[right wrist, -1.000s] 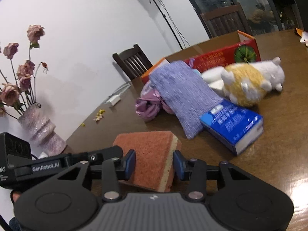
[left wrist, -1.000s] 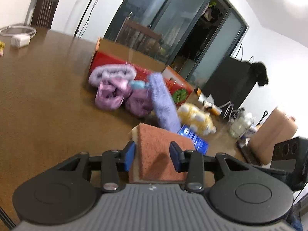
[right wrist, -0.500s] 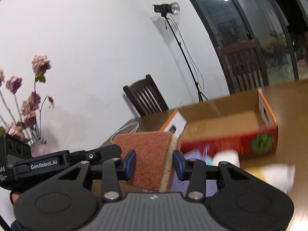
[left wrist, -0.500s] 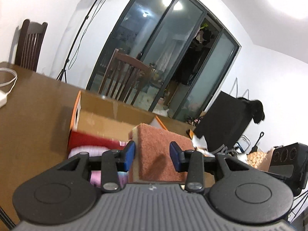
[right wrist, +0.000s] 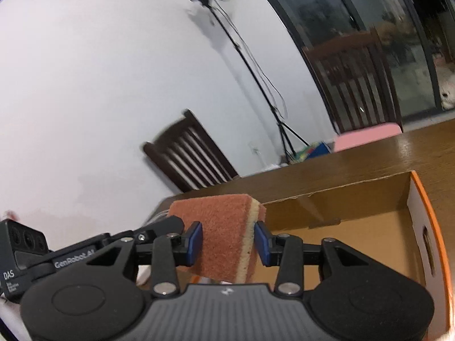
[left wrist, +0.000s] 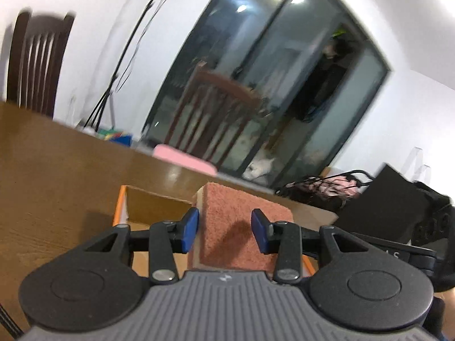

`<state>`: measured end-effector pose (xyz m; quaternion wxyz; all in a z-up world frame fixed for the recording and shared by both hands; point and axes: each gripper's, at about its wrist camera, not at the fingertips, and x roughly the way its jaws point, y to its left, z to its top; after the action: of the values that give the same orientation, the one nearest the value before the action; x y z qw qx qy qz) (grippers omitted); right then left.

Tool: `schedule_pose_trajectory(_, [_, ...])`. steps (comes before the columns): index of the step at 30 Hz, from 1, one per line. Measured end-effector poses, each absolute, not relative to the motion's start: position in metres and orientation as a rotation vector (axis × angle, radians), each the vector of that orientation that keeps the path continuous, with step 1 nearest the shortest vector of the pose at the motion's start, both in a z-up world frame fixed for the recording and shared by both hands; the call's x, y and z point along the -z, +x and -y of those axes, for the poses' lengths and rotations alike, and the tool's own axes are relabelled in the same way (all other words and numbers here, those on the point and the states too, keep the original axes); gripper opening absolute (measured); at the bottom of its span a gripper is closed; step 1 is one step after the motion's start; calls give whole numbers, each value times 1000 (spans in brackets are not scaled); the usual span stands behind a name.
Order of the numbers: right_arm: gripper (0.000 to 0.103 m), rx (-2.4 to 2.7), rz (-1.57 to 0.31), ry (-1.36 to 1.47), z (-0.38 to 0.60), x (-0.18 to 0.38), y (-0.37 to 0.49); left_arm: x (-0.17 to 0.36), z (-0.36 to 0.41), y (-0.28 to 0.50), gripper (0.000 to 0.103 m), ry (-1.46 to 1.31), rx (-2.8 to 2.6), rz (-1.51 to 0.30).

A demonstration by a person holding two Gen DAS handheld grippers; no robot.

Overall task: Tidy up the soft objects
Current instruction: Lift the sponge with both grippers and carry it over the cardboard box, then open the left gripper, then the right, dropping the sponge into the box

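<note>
Both grippers hold 1 sponge, brown scouring side up with a yellow foam layer along its edge. In the right wrist view the right gripper has its 2 blue-padded fingers narrow and closing, pressed on the sponge's 2 opposite sides, so the block sits between them and sticks out beyond the tips. In the left wrist view the left gripper has the sponge between its fingers too; the left pad touches the foam edge, while whether the right pad touches it I cannot tell. The sponge hangs above the open cardboard box with orange rims, which lies on the brown table just ahead of and below the fingertips. The left gripper's black body shows to the left of the right fingers
</note>
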<state>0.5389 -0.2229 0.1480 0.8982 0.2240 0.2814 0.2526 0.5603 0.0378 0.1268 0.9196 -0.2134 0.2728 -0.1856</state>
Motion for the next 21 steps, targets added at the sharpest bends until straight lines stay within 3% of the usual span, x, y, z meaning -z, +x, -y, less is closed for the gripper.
schedule_pose_trajectory(7, [37,-446,-745,415,190,-101,635,-73,-51,642,41,-432,279,-724])
schedule_pose_trajectory(8, [37,-436,-776,427,188,-93,647,-66,-51,648,47,-424,263,-738])
schedule_pose_trajectory(9, [36,-430,-806,439,185,-84,657,-62,-53,655,47,-428,250,-771])
schedule_pose_trajectory(11, [35,-414,-830,438,180,-70,668,-72,-59,653,67,-427,254,-733])
schedule_pose_trajectory(13, [35,-410,-843,438,177,-61,673,-81,-63,645,77,-389,245,-673])
schedule_pose_trajectory(21, [35,-374,-811,433,172,-60,666,-97,-64,624,77,-363,219,-617])
